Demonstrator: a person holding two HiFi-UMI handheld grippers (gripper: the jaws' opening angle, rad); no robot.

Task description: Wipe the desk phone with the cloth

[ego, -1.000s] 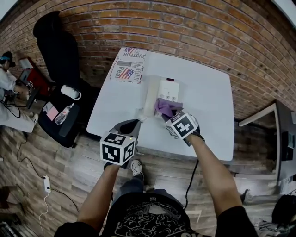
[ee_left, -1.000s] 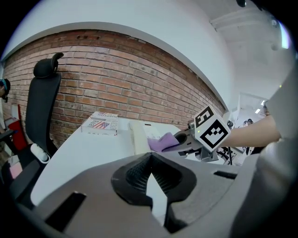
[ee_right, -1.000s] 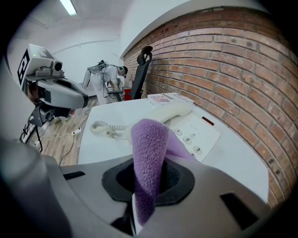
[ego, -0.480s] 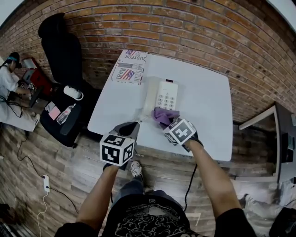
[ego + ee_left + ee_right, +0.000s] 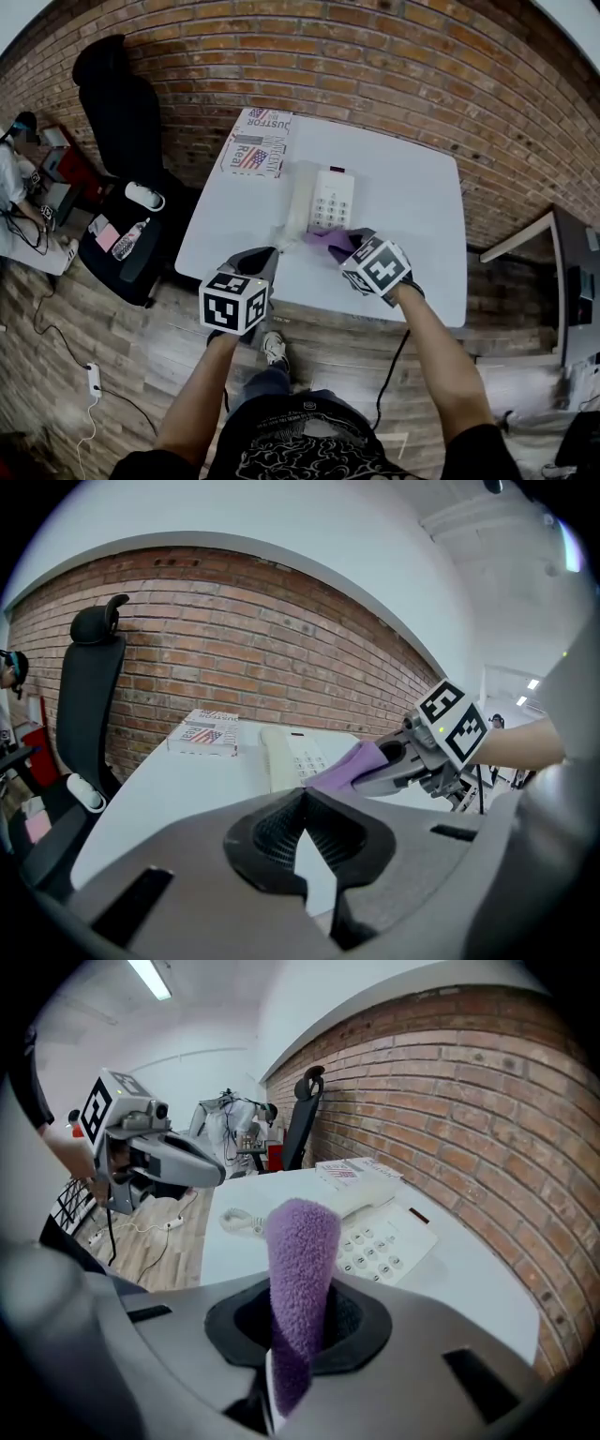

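Front-left of desk phone: left gripper, jaws together, nothing held. At phone's front edge: cloth, clamped tight by right gripper. Advice: press cloth flat on keypad, short light strokes, brace phone with left to stop sliding.

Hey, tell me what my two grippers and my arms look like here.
The left gripper and right gripper each have a grey body, black-lined tongs and a white cube with black square markers. A black cable hangs below the right one. The person wears a black short-sleeved T-shirt with a white print.
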